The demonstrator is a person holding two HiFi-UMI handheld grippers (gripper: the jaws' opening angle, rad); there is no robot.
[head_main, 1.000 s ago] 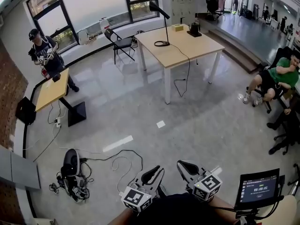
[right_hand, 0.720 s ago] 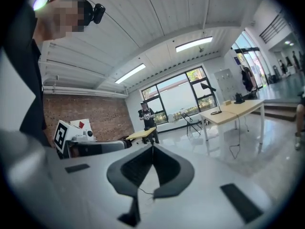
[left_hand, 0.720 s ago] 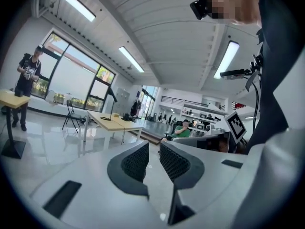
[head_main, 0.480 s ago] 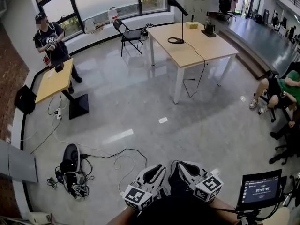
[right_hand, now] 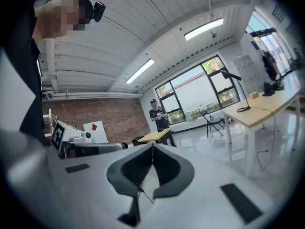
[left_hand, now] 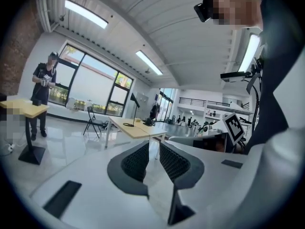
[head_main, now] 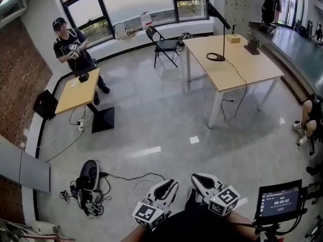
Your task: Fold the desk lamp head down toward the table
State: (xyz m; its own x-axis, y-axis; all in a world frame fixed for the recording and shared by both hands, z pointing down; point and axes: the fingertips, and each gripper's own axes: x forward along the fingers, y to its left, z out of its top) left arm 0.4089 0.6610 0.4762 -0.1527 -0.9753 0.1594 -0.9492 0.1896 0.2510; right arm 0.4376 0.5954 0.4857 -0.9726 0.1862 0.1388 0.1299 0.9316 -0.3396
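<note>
Tongs on your left [left_hand: 153, 146] stand slightly apart with nothing between them; your right tongs [right_hand: 152, 148] are pressed together, empty. The desk lamp [head_main: 223, 34] stands on the far worktop [head_main: 250, 69], its head [head_main: 218, 11] raised, well apart from you. Get close and square up before pressing the head. Its hinge is too small to make out.

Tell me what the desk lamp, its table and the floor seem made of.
Desk lamp: thin black stem, ring base and head, matte; probably painted metal, too small to confirm. Table: pale wood-look top, likely laminate, on white legs, seemingly painted metal. Floor: grey, smooth, glossy, reflecting window light; perhaps polished concrete or resin.
</note>
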